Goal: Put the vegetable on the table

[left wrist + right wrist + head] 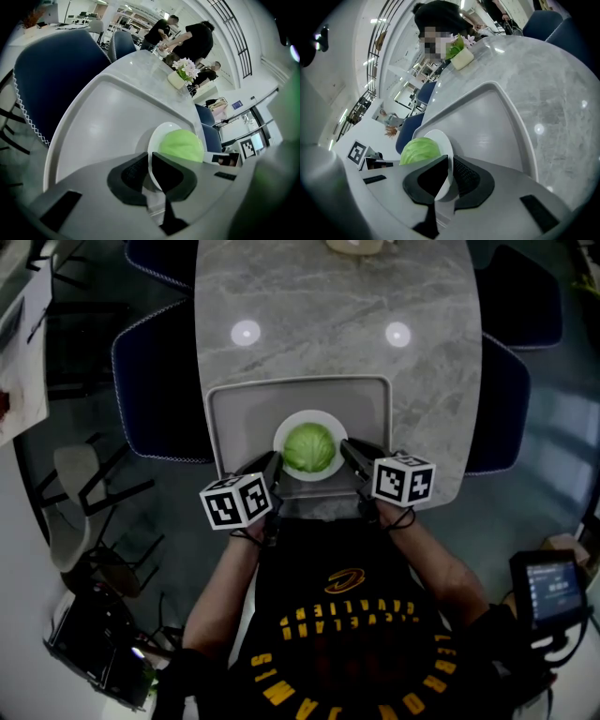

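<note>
1. Cabbage — round, pale green, tight-leaved; it sits mid-plate, by the near edge of the tray on the table.
2. Left gripper, right gripper — each is clamped on an opposite side of the plate rim; lift level, both sides together, so your cabbage cannot roll.

1. Item: vegetable. One whole round head, pale green and leafy, in the middle of a small white plate.
2. Hold: my left hand-held gripper and right hand-held gripper each pinch the plate's rim, on opposite sides.
3. Location: over the grey tray, near its front edge, at my end of the grey marbled counter.
</note>
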`<state>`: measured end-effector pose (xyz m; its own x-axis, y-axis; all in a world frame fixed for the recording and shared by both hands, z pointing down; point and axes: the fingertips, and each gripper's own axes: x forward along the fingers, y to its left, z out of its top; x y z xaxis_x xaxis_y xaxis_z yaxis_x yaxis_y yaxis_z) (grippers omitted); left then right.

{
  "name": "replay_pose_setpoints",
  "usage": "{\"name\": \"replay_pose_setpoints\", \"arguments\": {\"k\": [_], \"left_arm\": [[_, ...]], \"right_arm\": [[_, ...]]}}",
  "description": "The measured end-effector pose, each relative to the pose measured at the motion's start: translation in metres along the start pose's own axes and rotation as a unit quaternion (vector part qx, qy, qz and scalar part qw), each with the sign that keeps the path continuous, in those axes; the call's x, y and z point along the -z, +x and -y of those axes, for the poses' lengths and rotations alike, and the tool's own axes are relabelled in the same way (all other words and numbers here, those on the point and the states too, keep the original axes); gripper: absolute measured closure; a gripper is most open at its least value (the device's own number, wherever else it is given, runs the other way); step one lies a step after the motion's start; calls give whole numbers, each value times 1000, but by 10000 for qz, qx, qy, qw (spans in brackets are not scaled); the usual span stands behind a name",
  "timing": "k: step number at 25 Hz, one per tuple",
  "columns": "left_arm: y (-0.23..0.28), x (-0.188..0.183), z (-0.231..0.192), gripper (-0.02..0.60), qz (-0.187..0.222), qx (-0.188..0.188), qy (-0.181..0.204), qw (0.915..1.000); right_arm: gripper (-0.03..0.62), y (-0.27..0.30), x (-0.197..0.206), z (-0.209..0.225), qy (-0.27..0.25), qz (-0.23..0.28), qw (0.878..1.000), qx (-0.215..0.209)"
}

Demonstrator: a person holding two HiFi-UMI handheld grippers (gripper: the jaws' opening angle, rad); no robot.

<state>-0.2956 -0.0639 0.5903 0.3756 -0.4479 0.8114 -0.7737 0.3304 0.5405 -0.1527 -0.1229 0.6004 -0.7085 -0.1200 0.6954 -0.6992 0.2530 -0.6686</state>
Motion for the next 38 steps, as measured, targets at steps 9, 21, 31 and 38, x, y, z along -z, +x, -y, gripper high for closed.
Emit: {"name": "replay_pose_setpoints", "arguments": {"k": [9, 21, 31, 38], "left_arm": [[3, 0, 9, 552, -191, 274, 165, 9993], [4, -6, 32, 555, -379, 761, 669, 9941], [9, 3, 64, 555, -560, 928, 981, 9893], [19, 22, 98, 555, -485, 866, 879, 9912]], "right_arm": [[553, -7, 0, -1, 246, 250, 9994, 18], [553, -33, 8, 4, 793, 952, 9918, 298], [553, -68, 16, 18, 1120, 1354, 9838, 348], [553, -98, 15, 43, 1035, 1319, 9853, 318]]}}
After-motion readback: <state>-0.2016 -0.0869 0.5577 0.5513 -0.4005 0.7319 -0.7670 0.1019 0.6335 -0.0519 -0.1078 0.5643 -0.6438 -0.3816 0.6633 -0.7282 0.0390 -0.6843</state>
